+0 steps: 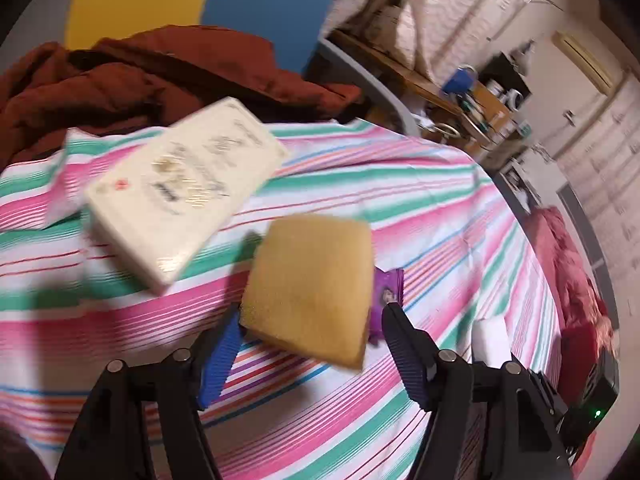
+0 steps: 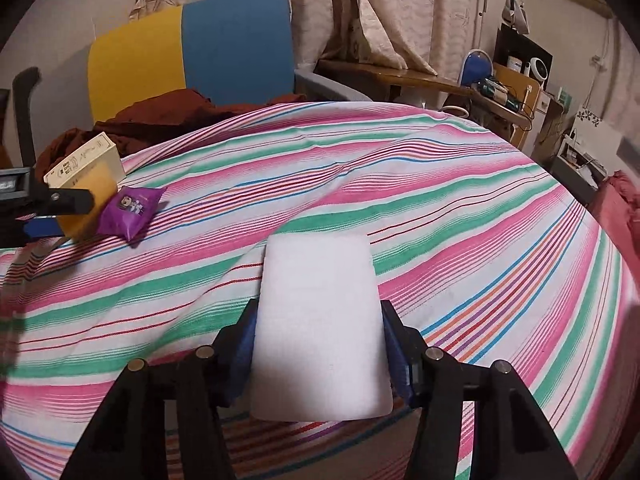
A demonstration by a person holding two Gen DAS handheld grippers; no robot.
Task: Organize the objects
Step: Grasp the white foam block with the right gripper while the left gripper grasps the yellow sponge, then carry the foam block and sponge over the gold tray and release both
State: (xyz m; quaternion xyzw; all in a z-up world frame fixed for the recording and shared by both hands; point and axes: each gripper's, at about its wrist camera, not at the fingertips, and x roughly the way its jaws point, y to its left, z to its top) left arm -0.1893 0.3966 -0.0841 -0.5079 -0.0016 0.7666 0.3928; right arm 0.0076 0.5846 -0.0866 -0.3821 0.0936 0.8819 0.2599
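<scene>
A: Biggest first. What is the cream box like to handle?

B: It lies flat near the far left edge of the striped bedspread, just in front of the rust-red garment. It looks rigid and boxy, probably light card, so its long sides would take a pinch well. The print is too blurred to read.

A: And the white foam pad?

B: The right gripper is clenched on it, one pad pressing each long edge at the near end. It looks soft and very light. A squeeze will dent it, so I would hold it low, where it is held now, and not by a corner.

A: The yellow sponge?

B: It sits between the fingers of the left gripper, close to the bedspread's left side and near the box. The left finger seems to touch its lower corner. The other finger stands just off its edge, so I judge that gripper not yet clamped. The sponge is springy and light and needs a grip across its flat sides.

A: Smallest?

B: The purple snack packet, just beside the sponge. It looks crinkly, slippery and crushable, so it is best taken by a sealed edge.
</scene>
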